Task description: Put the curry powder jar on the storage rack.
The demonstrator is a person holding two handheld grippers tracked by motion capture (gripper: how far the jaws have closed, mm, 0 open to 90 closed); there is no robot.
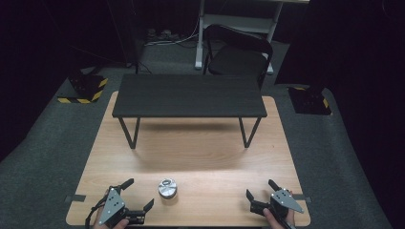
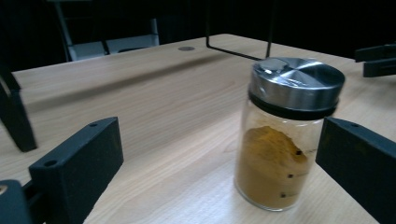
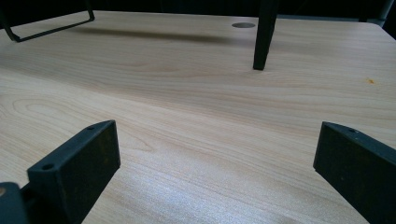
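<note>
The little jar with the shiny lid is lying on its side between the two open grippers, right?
Not quite. The jar stands upright on the table, its shiny lid on top, as the left gripper view shows. The rest holds: in the high view it sits between the left gripper and the right gripper, both open.

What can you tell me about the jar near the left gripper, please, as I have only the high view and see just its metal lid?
Observer: The jar is clear glass, part-filled with an orange-brown powder.
Operator: Is the left gripper holding it?
Observer: No. In the left gripper view the left gripper is open, and the jar stands upright close to one jaw, apart from it.
Operator: And is anything between the jaws on the right?
Observer: Nothing but bare table; the right gripper is open too, facing a black leg of the small bench.
</note>
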